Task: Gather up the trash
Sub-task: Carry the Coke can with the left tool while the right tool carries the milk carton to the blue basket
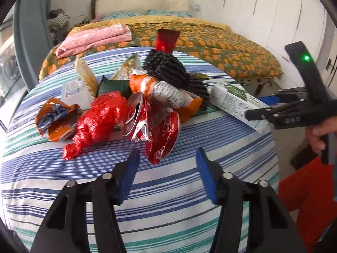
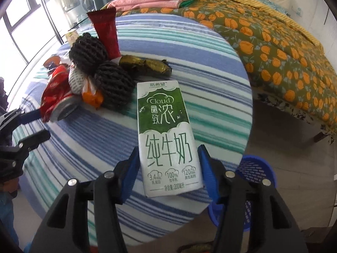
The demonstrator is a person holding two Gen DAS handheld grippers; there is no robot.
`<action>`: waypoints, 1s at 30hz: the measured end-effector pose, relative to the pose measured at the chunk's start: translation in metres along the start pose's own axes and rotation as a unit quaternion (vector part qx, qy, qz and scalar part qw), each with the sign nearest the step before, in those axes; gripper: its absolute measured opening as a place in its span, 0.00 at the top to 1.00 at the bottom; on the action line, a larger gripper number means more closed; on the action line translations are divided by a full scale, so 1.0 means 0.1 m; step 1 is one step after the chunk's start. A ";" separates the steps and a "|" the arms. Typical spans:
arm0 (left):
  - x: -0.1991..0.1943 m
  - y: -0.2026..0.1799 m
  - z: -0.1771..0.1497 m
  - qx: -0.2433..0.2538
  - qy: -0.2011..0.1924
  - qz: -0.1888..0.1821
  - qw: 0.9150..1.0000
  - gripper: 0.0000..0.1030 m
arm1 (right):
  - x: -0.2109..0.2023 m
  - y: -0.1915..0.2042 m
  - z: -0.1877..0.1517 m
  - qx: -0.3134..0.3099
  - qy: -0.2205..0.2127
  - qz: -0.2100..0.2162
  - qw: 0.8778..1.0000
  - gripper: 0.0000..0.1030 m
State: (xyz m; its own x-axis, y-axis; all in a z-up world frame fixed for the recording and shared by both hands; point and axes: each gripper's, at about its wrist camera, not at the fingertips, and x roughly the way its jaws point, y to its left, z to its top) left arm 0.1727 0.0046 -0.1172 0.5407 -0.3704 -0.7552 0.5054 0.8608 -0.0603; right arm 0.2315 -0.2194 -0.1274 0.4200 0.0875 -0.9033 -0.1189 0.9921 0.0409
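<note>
A heap of trash lies on a round table under a striped cloth (image 1: 69,181): a red plastic bag (image 1: 99,116), crushed red cola cans (image 1: 164,141), black foam nets (image 1: 166,69), an orange wrapper (image 1: 54,118) and a red packet (image 1: 166,38). My left gripper (image 1: 167,158) is open, its blue pads (image 1: 132,168) on either side of the nearest can's lower end, not pressing it. My right gripper (image 2: 168,158) is shut on a green-and-white milk carton (image 2: 164,126) at the table's right edge. That carton (image 1: 231,99) and right gripper (image 1: 259,113) also show in the left wrist view.
A blue mesh basket (image 2: 257,168) stands on the floor just under the table's right edge. A bed with an orange-flowered quilt (image 2: 273,42) and folded pink cloth (image 1: 92,40) lies behind. A hand (image 1: 320,130) holds the right gripper above something red (image 1: 305,200).
</note>
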 end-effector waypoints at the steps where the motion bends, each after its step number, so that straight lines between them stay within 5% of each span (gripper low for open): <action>1: 0.03 0.00 0.01 -0.005 -0.003 0.016 1.000 0.27 | 0.02 0.00 0.01 0.000 0.006 0.001 1.000 0.47; 10: 0.19 -0.01 0.19 -0.001 -0.014 0.080 0.997 0.26 | 0.16 0.07 0.08 -0.011 0.023 -0.022 0.999 0.38; 12: 0.22 0.02 0.23 0.005 -0.007 0.086 0.996 0.35 | 0.14 0.06 0.07 -0.012 0.021 -0.024 0.999 0.38; 14: 0.19 0.04 0.21 0.005 -0.004 0.107 0.994 0.58 | 0.12 0.06 0.07 -0.013 0.018 -0.024 0.999 0.48; 20: -0.05 0.05 0.01 -0.035 -0.010 0.066 0.997 0.63 | -0.08 0.05 -0.01 -0.020 0.000 -0.006 1.000 0.49; 30: -0.50 -0.05 -0.33 -0.107 -0.043 0.047 0.992 0.63 | -0.24 -0.08 -0.17 0.032 -0.016 0.084 0.996 0.50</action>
State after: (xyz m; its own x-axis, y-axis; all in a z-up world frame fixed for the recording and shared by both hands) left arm 0.1213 0.0306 -0.1005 0.6385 -0.3046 -0.7068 0.2997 0.9442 -0.1362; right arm 0.2074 -0.2312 -0.1131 0.4274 0.2544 -0.8675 -0.1320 0.9669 0.2185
